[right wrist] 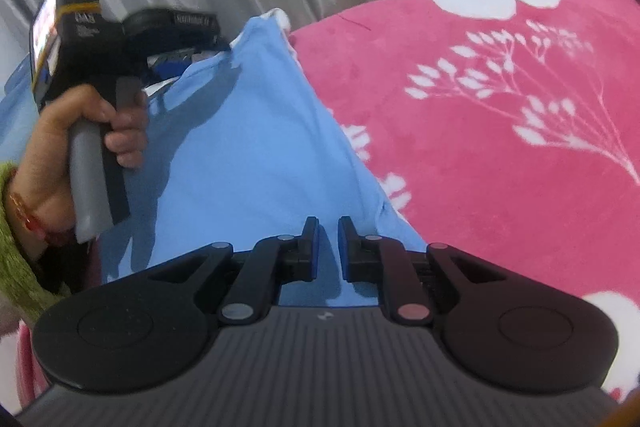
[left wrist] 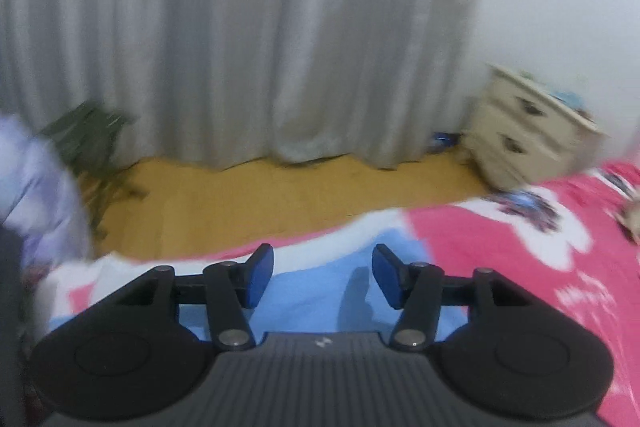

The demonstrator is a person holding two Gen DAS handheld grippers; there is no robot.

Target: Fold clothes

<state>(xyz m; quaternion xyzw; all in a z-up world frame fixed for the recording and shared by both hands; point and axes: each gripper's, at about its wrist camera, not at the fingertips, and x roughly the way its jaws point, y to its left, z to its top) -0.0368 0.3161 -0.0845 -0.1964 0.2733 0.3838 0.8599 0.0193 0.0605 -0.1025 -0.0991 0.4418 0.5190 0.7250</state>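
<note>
A light blue garment (right wrist: 248,131) lies spread along the left side of a pink blanket (right wrist: 500,115) with white flowers. In the right wrist view my right gripper (right wrist: 329,251) sits at the garment's near edge, its jaws almost together with a ridge of blue fabric pinched between the pads. My left gripper (left wrist: 323,275) hovers over the blue cloth (left wrist: 304,307) near the bed's far edge, jaws apart and nothing between them. A person's hand (right wrist: 80,135) with a green sleeve holds that left gripper at the upper left of the right wrist view.
Grey curtains (left wrist: 248,39) hang behind the bed above a strip of wooden floor (left wrist: 256,195). A cream chest of drawers (left wrist: 528,131) stands at the right by the wall. A green folding stool (left wrist: 88,143) is at the left, and pale cloth (left wrist: 36,187) is blurred at the left edge.
</note>
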